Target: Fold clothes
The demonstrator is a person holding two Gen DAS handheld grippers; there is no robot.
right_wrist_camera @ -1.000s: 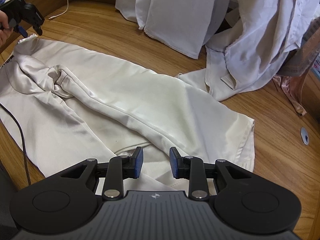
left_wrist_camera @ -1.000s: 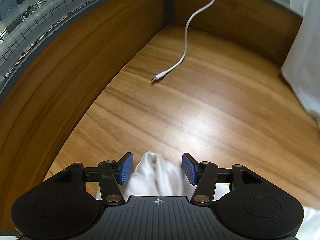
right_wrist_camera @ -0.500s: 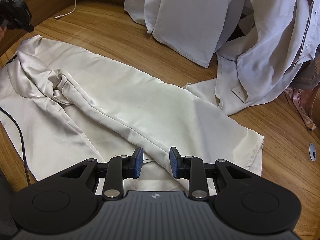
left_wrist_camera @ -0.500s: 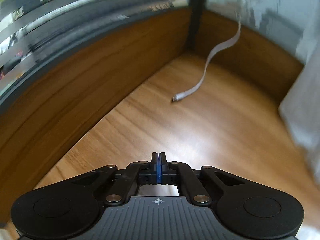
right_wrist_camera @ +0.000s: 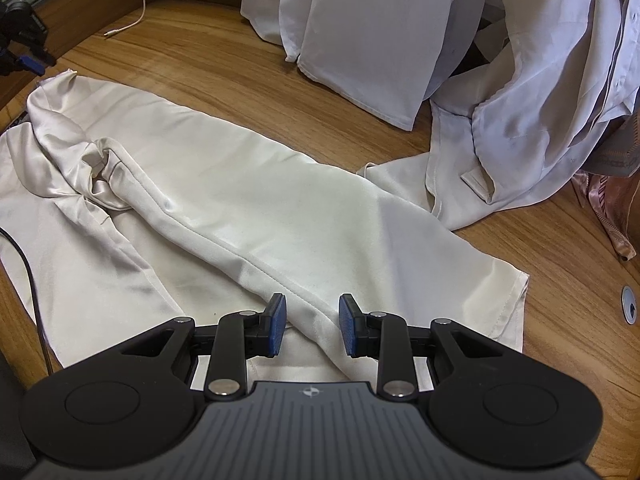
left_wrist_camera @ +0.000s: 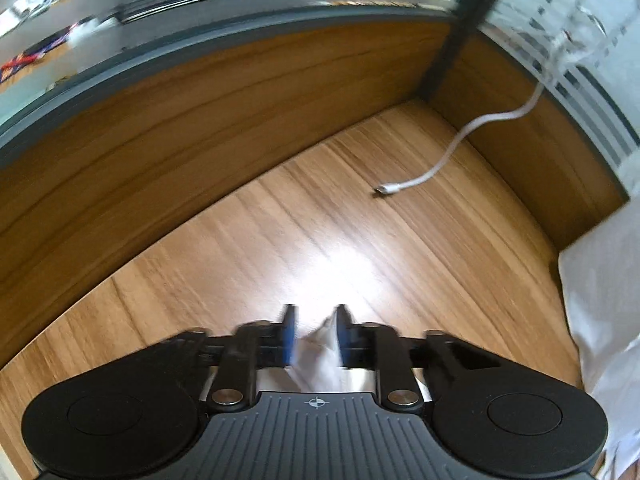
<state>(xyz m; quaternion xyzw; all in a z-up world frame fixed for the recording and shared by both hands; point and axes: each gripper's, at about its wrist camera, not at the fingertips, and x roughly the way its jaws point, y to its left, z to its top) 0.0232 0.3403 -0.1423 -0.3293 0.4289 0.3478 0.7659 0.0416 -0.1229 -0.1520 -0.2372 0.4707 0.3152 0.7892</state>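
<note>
A cream satin garment lies spread on the wooden table, with a long fold ridge running from its bunched left part toward me. My right gripper hovers low over the near end of that ridge, jaws apart, and the ridge passes beneath the gap without being pinched. My left gripper is blurred and its jaws are opening. A corner of the cream garment shows in the gap, and the pads do not press it. In the right wrist view the left gripper hangs just above the garment's far left corner.
A white charging cable lies in the table's back corner beside a raised wooden wall. A pile of white shirts and a pink patterned cloth fill the right side. A black cord crosses the garment's left edge.
My left gripper closed fully, then parted again, and it rolled so the cable now sits further right in its view. The right gripper slid slightly along the garment with its jaws unchanged.
</note>
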